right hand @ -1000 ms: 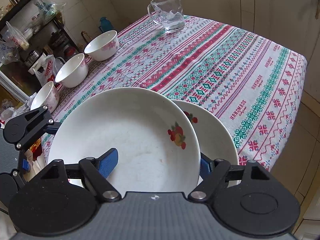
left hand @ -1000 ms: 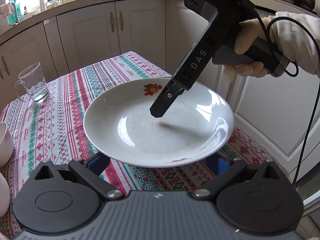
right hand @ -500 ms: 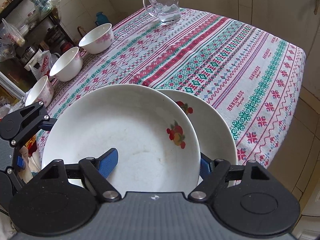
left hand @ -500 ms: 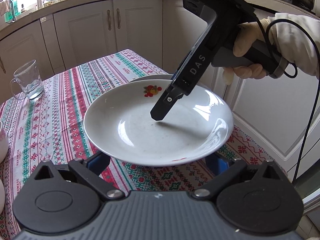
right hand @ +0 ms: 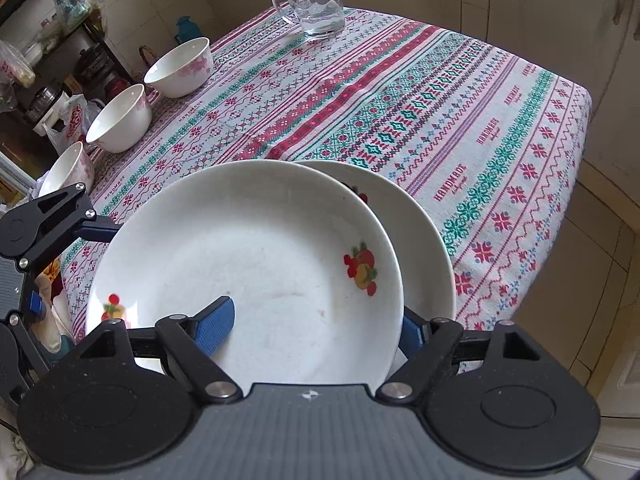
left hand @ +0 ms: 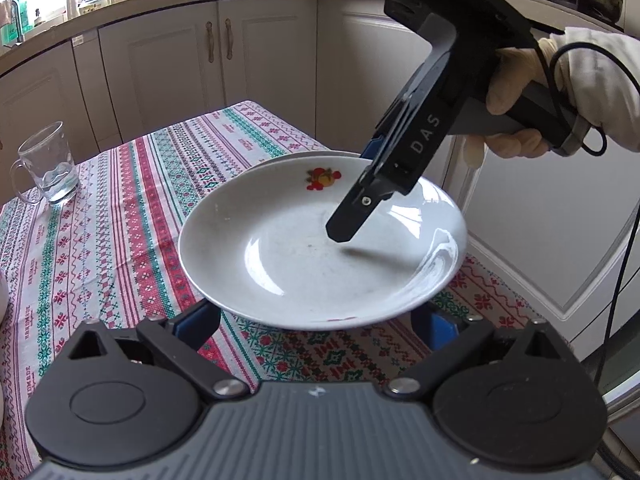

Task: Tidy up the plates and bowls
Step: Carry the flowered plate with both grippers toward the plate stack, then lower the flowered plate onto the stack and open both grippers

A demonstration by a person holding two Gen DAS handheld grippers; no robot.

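A white upper plate (left hand: 280,264) (right hand: 260,248) with fruit prints lies partly over a matching lower plate (right hand: 424,232) on the patterned tablecloth (right hand: 400,100). My right gripper (right hand: 316,314) (left hand: 356,196) straddles the upper plate's rim. One blue pad (right hand: 216,320) is inside the dish and the other is hidden behind the rim. Its jaws are opening, with the plate still between them. My left gripper (left hand: 318,318) is open, both fingers tucked under the upper plate's near edge. In the right wrist view one of its fingers (right hand: 100,232) reaches the plate's left rim.
Three white bowls (right hand: 180,66) (right hand: 120,122) (right hand: 68,168) stand in a row along the table's left edge. A glass mug (right hand: 316,0) (left hand: 48,164) sits at the far end. Cabinets surround the table, and the plates lie close to the table's near corner.
The left wrist view has swung a little, so the mug sits further right in it. The upper plate and both grippers hold the same places.
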